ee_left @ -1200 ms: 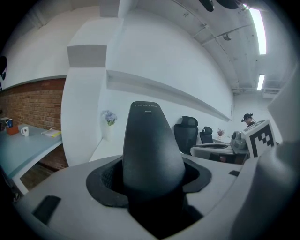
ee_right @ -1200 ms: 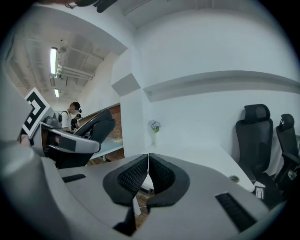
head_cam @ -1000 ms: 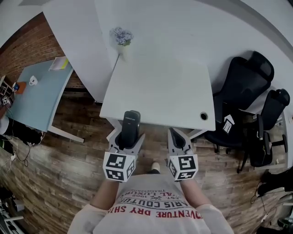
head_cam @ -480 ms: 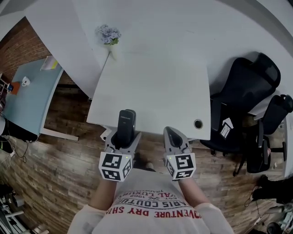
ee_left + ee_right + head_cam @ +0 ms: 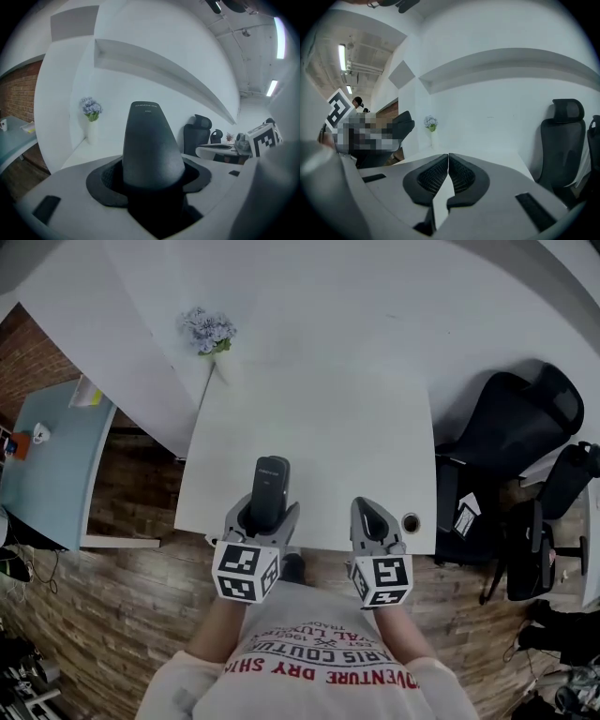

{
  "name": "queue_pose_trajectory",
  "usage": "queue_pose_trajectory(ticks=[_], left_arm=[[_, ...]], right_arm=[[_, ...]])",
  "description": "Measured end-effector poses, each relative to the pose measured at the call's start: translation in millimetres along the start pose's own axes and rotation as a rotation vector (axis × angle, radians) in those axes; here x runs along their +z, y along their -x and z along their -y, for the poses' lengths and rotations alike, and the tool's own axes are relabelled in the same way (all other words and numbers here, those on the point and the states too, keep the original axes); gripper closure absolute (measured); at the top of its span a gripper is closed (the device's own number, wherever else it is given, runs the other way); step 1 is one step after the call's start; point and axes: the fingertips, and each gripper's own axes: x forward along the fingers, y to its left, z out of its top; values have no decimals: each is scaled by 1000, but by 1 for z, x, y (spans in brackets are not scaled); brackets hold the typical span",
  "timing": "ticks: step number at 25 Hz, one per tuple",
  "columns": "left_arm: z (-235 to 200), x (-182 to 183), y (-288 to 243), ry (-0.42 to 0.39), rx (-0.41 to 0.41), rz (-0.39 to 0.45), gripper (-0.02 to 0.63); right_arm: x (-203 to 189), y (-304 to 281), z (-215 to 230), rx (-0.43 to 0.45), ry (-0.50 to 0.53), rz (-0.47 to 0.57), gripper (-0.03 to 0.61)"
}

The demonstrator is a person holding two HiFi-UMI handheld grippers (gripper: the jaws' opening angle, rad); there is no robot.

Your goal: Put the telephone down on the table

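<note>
A dark grey cordless telephone sticks forward out of my left gripper, whose jaws are shut on its lower half. It hangs over the near edge of the white table. In the left gripper view the telephone fills the middle and rises between the black pads. My right gripper sits beside it at the table's near edge, with nothing in it. In the right gripper view its gripper has the pads pressed together.
A small vase of pale flowers stands at the table's far left corner. A round cable hole sits at the near right corner. Black office chairs stand to the right, and a light blue table stands to the left.
Both grippers and the telephone have come forward over the table's near edge. The left gripper's hold on the telephone is unchanged and the right stays shut.
</note>
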Motion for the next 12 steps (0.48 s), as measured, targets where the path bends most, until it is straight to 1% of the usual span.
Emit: queue_pose_trajectory(ticks=[7, 12], left_arm=[[-45, 20, -57, 3, -46, -50, 311], [-74, 19, -89, 12, -58, -100, 311]], right_arm=[[13, -67, 16, -46, -18, -42, 554], [13, -105, 27, -68, -23, -71, 554]])
